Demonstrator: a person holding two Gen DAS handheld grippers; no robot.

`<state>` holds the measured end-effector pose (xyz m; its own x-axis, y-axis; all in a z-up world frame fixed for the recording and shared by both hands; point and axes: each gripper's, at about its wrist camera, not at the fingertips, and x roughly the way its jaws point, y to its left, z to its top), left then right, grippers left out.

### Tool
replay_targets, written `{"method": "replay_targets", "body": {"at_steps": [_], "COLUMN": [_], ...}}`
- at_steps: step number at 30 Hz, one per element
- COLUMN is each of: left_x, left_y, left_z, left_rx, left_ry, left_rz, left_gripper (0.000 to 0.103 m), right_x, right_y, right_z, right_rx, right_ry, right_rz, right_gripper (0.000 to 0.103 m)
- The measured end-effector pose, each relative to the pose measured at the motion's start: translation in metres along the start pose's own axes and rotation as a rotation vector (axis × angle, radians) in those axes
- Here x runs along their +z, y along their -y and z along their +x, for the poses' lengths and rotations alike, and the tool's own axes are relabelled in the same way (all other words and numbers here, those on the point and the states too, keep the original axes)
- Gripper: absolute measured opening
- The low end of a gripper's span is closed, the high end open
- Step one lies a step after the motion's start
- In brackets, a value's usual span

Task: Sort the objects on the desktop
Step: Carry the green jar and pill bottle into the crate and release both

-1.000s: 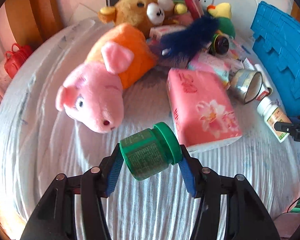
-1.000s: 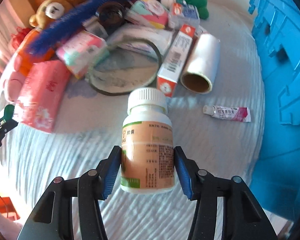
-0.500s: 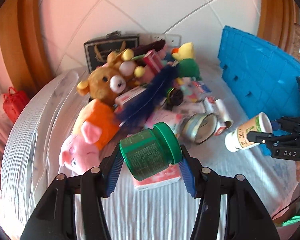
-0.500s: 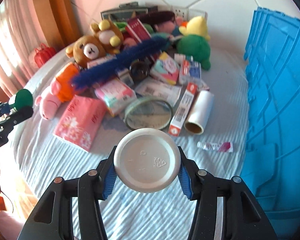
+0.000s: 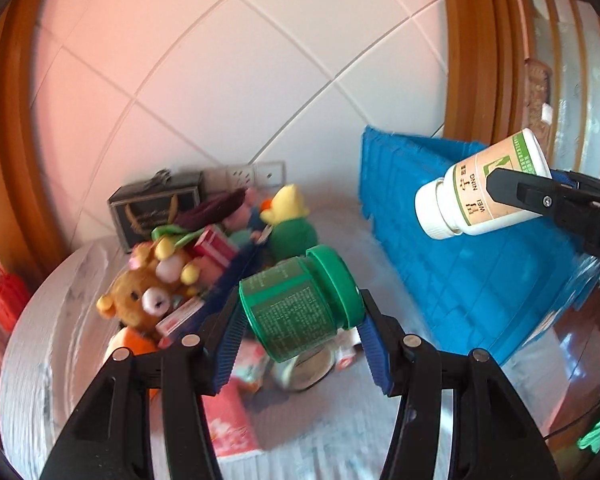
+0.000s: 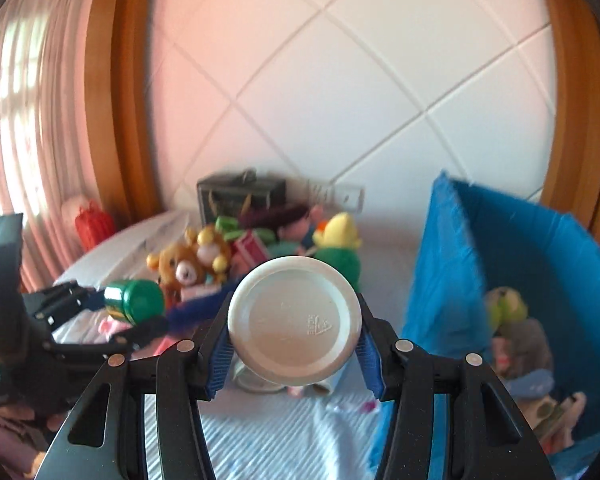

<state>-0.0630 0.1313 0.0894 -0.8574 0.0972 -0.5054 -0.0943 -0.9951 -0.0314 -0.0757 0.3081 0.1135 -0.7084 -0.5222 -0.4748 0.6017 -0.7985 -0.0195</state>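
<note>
- Left gripper (image 5: 300, 330) is clamped on a green jar (image 5: 296, 304), which lies sideways between the blue pads, raised above the surface (image 5: 48, 340).
- Right gripper (image 6: 294, 342) is clamped on a white bottle (image 6: 294, 322), its round base facing the camera, also held aloft.
- Blue bin (image 6: 540, 272) stands at the right with toys inside.
- Plush bear (image 5: 140, 300) and yellow duck (image 5: 288, 202) sit among the clutter behind.

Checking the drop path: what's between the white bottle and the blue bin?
Nothing: in the left wrist view the white bottle hangs before the blue bin.
</note>
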Motion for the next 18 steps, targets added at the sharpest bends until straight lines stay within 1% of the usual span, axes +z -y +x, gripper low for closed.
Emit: {"method": "replay_targets", "body": {"at_steps": [2,4,7,9,11,13,16,18], "left_x": [0.017,0.034,0.056,0.069,0.080,0.091,0.104,0.108], "left_y": [0.017,0.040,0.076,0.101,0.127,0.155,0.197,0.218], "left_z": [-0.003,-0.006,-0.007,-0.005,0.000,0.008,0.022,0.033], "left_rx": [-0.033,-0.053,-0.085,-0.108,-0.131,-0.153,-0.178,-0.195], "left_ry": [0.033,0.065,0.109,0.123,0.135,0.130,0.109,0.088], "left_rz": [-0.004,0.015,0.047,0.066,0.085,0.100,0.116,0.124], "left_gripper": [0.053,0.053,0.053,0.053,0.053,0.053,0.053,0.053], "right_x": [0.012,0.020,0.025,0.026,0.024,0.020,0.011,0.003], "right_y": [0.011,0.023,0.047,0.069,0.092,0.112,0.148,0.170], "right_z": [-0.021,-0.038,-0.059,-0.076,-0.090,-0.099,-0.109,-0.109], "right_rx": [-0.033,-0.074,-0.134,-0.190,-0.247,-0.298,-0.377,-0.427], "right_ry": [0.057,0.102,0.146,0.173,0.186,0.188,0.170,0.147], "right_rz": [0.002,0.008,0.024,0.043,0.062,0.072,0.089,0.096], "right_gripper": [0.052,0.052,0.052,0.052,0.052,0.052,0.052,0.052]}}
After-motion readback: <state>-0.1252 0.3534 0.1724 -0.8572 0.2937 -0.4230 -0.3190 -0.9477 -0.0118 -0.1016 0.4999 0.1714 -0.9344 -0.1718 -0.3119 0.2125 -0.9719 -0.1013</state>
